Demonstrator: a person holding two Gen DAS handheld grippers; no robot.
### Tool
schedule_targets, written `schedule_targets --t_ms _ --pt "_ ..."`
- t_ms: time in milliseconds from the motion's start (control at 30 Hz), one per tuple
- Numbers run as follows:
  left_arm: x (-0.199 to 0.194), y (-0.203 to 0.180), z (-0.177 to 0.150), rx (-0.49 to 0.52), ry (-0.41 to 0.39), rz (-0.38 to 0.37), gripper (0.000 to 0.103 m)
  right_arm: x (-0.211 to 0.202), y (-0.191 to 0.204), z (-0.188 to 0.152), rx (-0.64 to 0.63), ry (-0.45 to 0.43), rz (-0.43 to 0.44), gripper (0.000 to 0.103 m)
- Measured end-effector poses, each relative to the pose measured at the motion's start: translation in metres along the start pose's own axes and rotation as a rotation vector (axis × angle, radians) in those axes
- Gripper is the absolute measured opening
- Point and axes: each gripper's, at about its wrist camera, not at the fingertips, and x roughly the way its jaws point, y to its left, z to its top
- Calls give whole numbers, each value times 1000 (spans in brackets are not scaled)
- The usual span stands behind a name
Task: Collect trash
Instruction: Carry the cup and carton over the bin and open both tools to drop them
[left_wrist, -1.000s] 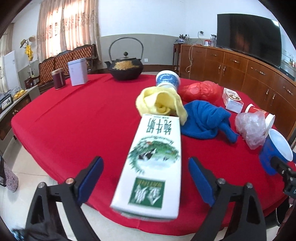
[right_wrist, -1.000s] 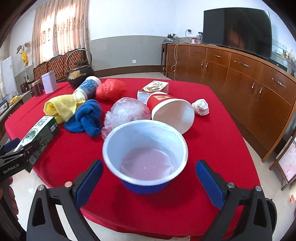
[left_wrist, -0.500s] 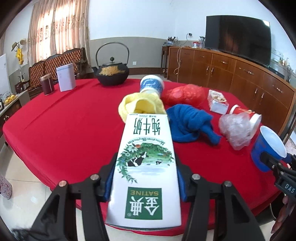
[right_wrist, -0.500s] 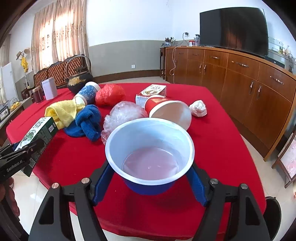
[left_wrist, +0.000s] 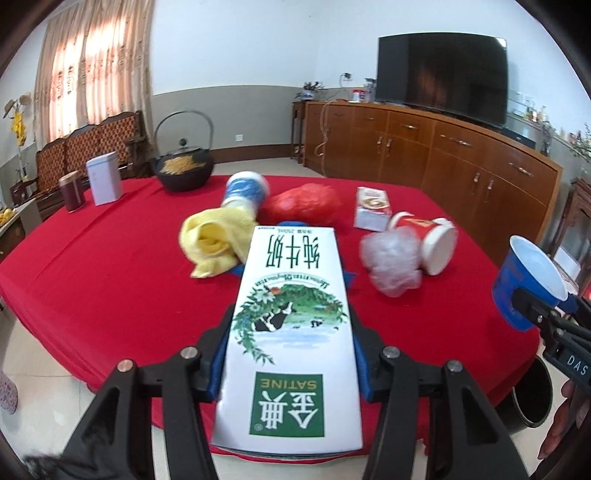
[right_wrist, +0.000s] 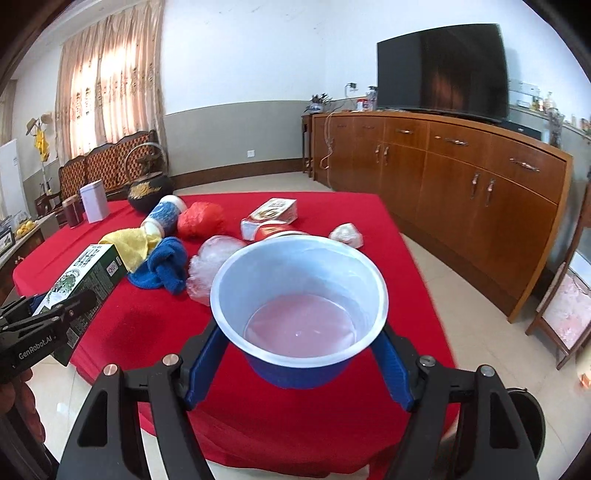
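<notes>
Left wrist view: left gripper (left_wrist: 290, 354), jaws clamped on a milk carton (left_wrist: 291, 332) raised above the near edge of the red table (left_wrist: 103, 280); beyond lie a yellow cloth (left_wrist: 212, 245), red bag (left_wrist: 303, 203) and tipped red cup (left_wrist: 424, 240).
Right wrist view: right gripper (right_wrist: 299, 354), jaws clamped on a blue cup (right_wrist: 299, 310) lifted over the table's near edge; blue cloth (right_wrist: 164, 267) and clear bag (right_wrist: 208, 266) lie behind.

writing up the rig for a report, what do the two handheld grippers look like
Both grippers, left gripper and right gripper, are matte black angular frames with copper-coloured pivot bolts and blue pads lining the jaws. White lettering marks the bodies: "GenRobot.AI" on the left, "DAS" on the right. No cables or sleeves show.
</notes>
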Motion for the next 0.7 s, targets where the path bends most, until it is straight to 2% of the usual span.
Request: schedule_targets --t_ms 700 --pt "-39 -138 -2 165 -32 -264 54 -111 -117 -20 117 -85 -223 77"
